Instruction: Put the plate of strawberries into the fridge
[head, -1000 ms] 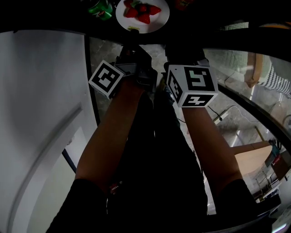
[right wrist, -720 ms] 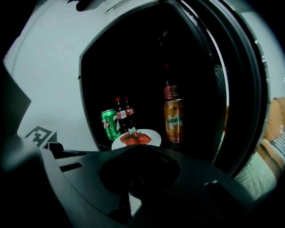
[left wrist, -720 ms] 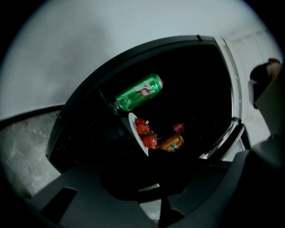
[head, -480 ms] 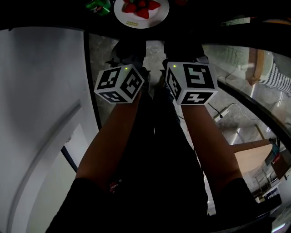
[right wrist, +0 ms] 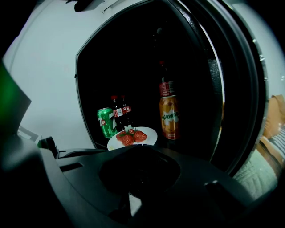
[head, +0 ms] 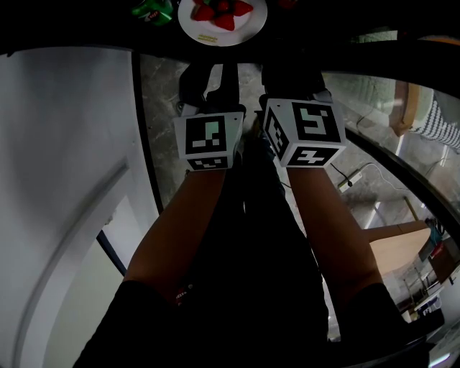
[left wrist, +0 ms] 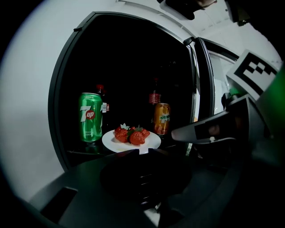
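Observation:
The white plate of strawberries (head: 223, 21) stands on a shelf inside the dark open fridge, free of both grippers. It lies just ahead of each one in the left gripper view (left wrist: 131, 141) and the right gripper view (right wrist: 132, 138). My left gripper (head: 213, 72) is drawn back from the plate's near rim, and its tips (left wrist: 140, 151) show only a narrow gap with nothing in it. Beside it on the right, my right gripper (head: 287, 72) looks shut and empty in its own view (right wrist: 138, 149).
A green 7up can (left wrist: 90, 116) stands left of the plate and an orange soda can (left wrist: 162, 118) to its right. Cola bottles (right wrist: 120, 113) are behind. The open fridge door (right wrist: 231, 89) rises on the right. A white panel (head: 65, 180) fills the left.
My left gripper has rolled about its axis, so its marker cube turned to face up, and it has drawn slightly back from the plate. The right gripper and plate stayed put.

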The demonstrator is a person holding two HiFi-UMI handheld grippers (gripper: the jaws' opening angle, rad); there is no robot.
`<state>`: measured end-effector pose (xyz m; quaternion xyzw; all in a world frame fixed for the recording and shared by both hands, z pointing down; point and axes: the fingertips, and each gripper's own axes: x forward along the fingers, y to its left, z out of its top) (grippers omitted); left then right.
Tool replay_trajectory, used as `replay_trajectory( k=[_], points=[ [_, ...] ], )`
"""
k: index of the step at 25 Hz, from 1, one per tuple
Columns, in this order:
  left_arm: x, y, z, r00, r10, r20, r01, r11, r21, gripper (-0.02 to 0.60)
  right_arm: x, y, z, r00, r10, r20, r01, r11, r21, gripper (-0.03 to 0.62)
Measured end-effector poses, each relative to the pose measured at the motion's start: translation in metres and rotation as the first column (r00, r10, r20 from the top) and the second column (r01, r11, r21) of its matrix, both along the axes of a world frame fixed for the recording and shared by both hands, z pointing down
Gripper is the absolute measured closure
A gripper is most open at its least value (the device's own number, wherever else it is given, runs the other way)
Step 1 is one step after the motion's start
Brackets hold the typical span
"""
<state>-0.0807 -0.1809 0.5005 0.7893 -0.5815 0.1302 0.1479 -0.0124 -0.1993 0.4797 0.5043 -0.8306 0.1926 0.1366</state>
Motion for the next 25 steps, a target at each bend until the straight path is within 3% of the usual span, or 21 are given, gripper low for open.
replay_trajectory(
  k=[17,25],
  points=[
    [-0.005,-0.033,0.001,1.0,-0.024,-0.005,0.024,1.0,-0.016,0.535,0.004,-0.017,0.0,1.0,0.005,0.003,-0.005,1.0,-0.01,0.588],
    [-0.014,-0.053,0.0,0.999,-0.042,0.003,0.042,0.999,-0.013,0.535,0.008,-0.027,-0.008,1.0,0.025,-0.001,-0.025,0.999,0.027,0.588]
  ],
)
